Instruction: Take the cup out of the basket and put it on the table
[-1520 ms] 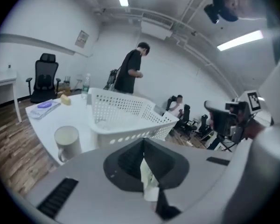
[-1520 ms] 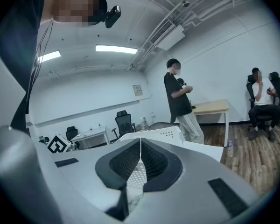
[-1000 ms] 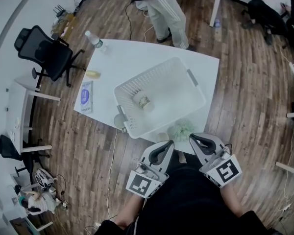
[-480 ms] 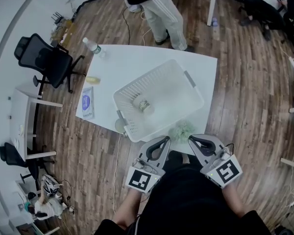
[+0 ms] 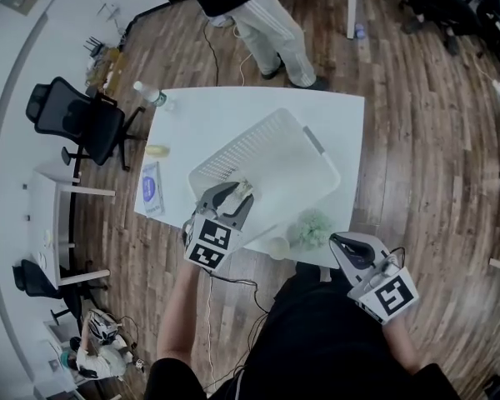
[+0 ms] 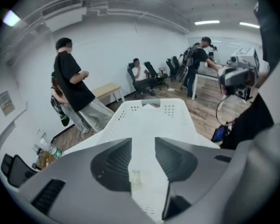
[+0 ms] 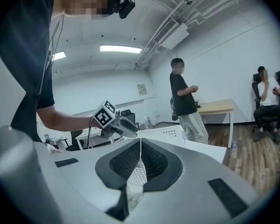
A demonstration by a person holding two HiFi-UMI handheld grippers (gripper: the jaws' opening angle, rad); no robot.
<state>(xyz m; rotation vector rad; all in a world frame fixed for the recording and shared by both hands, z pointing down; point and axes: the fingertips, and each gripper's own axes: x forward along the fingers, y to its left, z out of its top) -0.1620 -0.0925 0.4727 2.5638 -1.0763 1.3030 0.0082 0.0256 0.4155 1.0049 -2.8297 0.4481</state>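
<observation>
Left gripper (image 5: 236, 193) (image 6: 143, 140): tilted down over the near-left part of the basket. Its jaws stand partly apart and have just been opening, and the pads press on nothing.
Between the left jaws: the cup (image 6: 136, 178) shows in the gap, lower than the tips, and neither pad touches it.
Cup (image 5: 244, 188): small and pale with a patterned side. It sits on the basket floor just beyond the left gripper's tips and is partly hidden by them in the head view.
Basket (image 5: 271, 132): white with perforated walls, lying under and ahead of the left gripper. It is set askew on the table and has a grey handle on its far-right end.
Right gripper (image 5: 338, 241) (image 7: 140, 142): jaws closed together with nothing held. It is held about level at the table's near edge, well apart from the left gripper.
Green tuft (image 5: 314, 226): on the table just ahead of the right gripper, beside the basket's near wall.
Pale round object (image 5: 277, 247): at the table's near edge, between the two grippers.
Table (image 5: 225, 111): white, carrying the basket.
Left of the basket: a blue packet (image 5: 150, 187), a yellow item (image 5: 157, 150) and a bottle (image 5: 150, 95).
Beyond the table: a standing person (image 5: 254, 19) and an office chair (image 5: 79, 119).
</observation>
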